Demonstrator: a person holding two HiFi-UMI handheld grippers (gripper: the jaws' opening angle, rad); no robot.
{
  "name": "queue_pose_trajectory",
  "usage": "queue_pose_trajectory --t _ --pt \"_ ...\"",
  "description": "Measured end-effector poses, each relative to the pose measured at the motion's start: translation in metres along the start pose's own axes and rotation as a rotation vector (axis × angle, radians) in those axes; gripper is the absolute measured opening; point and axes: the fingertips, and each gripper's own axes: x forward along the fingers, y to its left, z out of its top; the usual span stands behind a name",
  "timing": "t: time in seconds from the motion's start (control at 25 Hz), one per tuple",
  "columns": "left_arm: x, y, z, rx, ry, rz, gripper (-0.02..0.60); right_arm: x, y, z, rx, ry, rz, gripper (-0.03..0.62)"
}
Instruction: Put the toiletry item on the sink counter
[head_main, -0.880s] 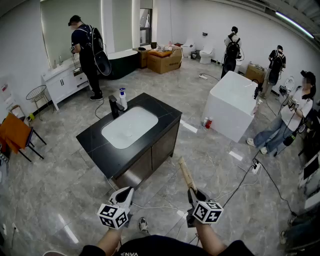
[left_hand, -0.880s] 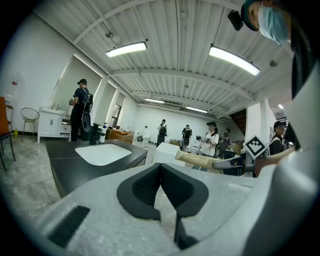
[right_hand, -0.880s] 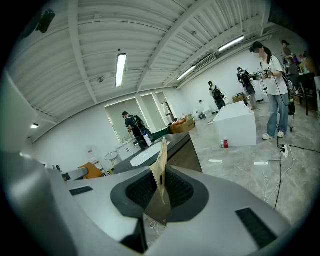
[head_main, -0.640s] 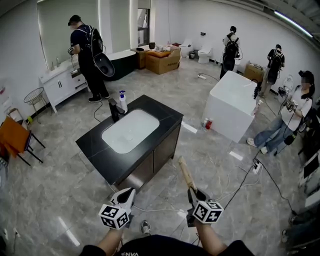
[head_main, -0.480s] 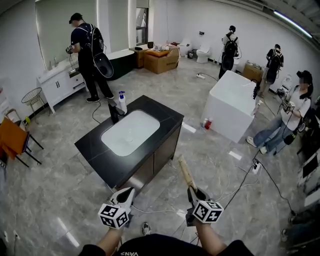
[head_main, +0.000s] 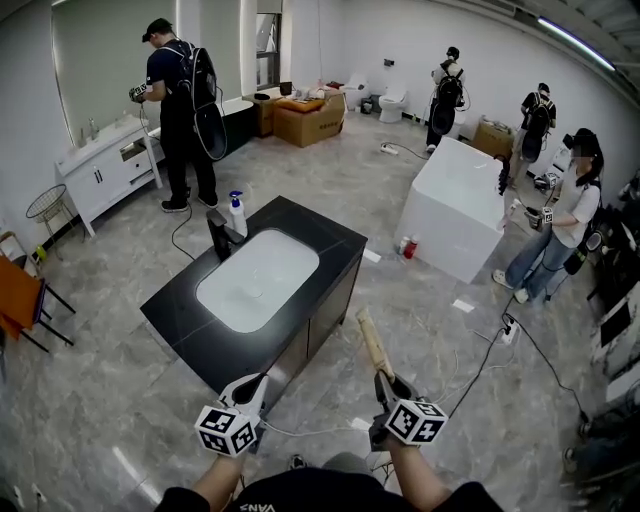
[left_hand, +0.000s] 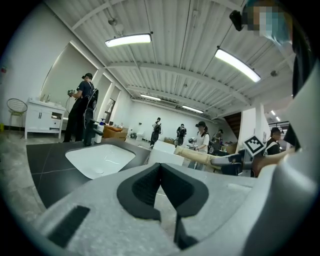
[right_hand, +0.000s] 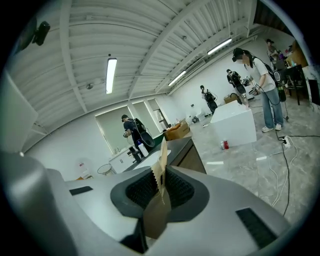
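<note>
My right gripper (head_main: 386, 386) is shut on a long tan paper-wrapped toiletry item (head_main: 371, 343) that sticks forward and up from the jaws. In the right gripper view the packet (right_hand: 161, 172) is pinched between the pads (right_hand: 176, 190). The black sink counter (head_main: 330, 235) with its white basin (head_main: 258, 278) stands ahead and to the left, a step away from both grippers. My left gripper (head_main: 253, 387) hangs low before the counter's near corner, its jaws together with nothing in them (left_hand: 161, 172). The left gripper view also catches the packet (left_hand: 196, 156).
A black faucet (head_main: 217, 235) and a pump bottle (head_main: 237, 214) stand at the basin's far side. A white block (head_main: 455, 210) is at the right, with cables (head_main: 505, 335) on the floor. Several people stand around the room. A white vanity (head_main: 100, 165) lines the left wall.
The view has drifted so the counter sits a little lower and nearer. The person by the vanity has stepped left. Both grippers keep their places and grip.
</note>
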Motion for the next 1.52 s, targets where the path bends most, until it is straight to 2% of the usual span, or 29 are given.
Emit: queue_pose_trajectory --t 0.16,0.44,0.72,1.08,1.32,1.52 --pt "0.02 0.01 -0.001 -0.014 0.004 -0.017 0.008 0.018 -0.004 0.005 0.0 0.004 -0.01 0.05" --pt "0.065 0.02 0.005 -0.029 0.016 0.001 0.008 0.063 -0.029 0.032 0.008 0.016 0.002 0.049" --pt "0.133 0.017 0.032 -0.02 -0.009 0.046 0.008 0.112 -0.063 0.07 -0.01 0.048 0.056 0.049" --pt "0.213 -0.001 0.044 -0.023 -0.036 0.077 0.008 0.155 -0.109 0.105 -0.053 0.101 0.124 0.049" --pt "0.244 -0.008 0.046 -0.026 -0.049 0.107 0.008 0.173 -0.131 0.118 -0.065 0.129 0.163 0.049" --pt "0.257 -0.003 0.042 -0.029 -0.028 0.126 0.008 0.189 -0.143 0.121 -0.057 0.14 0.17 0.049"
